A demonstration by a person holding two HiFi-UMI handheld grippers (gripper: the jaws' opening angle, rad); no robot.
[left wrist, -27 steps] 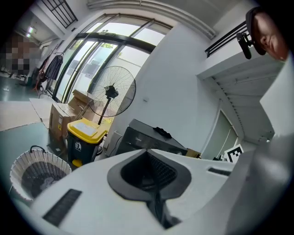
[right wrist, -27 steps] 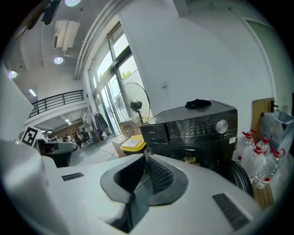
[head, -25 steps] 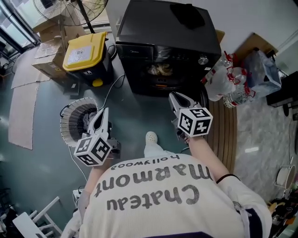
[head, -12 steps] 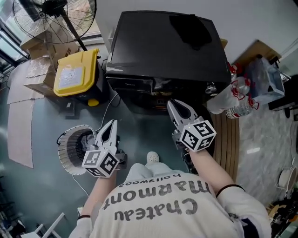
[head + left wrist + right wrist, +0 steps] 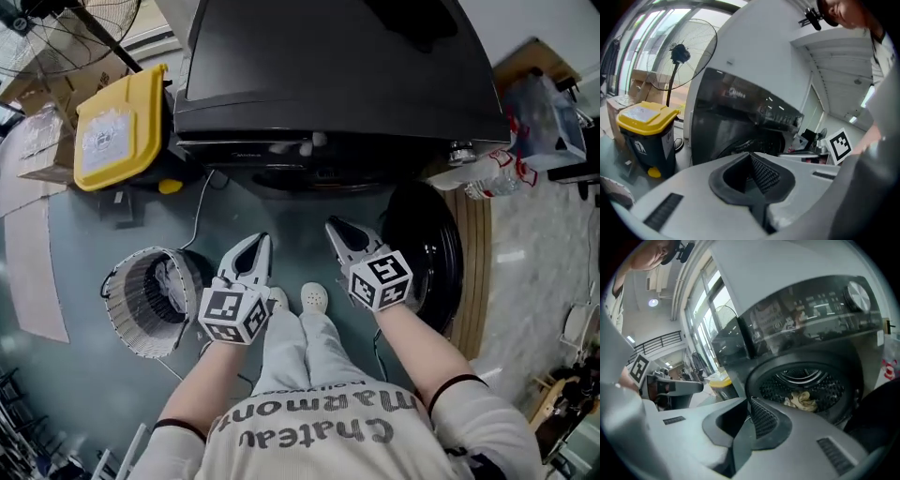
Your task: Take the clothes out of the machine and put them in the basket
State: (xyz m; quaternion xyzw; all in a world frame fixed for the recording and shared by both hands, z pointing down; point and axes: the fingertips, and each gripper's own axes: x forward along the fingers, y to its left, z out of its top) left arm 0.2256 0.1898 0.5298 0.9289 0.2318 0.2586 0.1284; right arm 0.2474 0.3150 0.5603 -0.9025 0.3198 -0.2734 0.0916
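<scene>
The black washing machine [image 5: 328,84] stands ahead with its round door [image 5: 427,253] swung open to the right. In the right gripper view a cream cloth [image 5: 804,401] lies at the bottom of the drum [image 5: 806,380]. My right gripper [image 5: 333,227] [image 5: 750,401] is shut and empty, pointing at the drum opening from a short way off. My left gripper [image 5: 257,242] [image 5: 751,157] is shut and empty too, just left of it, facing the machine front [image 5: 736,122]. The white wire basket [image 5: 122,319] sits on the floor to the left, holding some cloth [image 5: 171,281].
A yellow-lidded bin [image 5: 117,127] [image 5: 642,115] stands left of the machine, with a pedestal fan [image 5: 689,51] behind it. A bag of plastic bottles [image 5: 497,173] lies at the machine's right. A cable [image 5: 202,202] runs over the floor. The person's shoe [image 5: 314,298] is between the grippers.
Both grippers have dropped lower and come closer to the machine front. The left one has moved right, away from the basket. The open door now shows at the right.
</scene>
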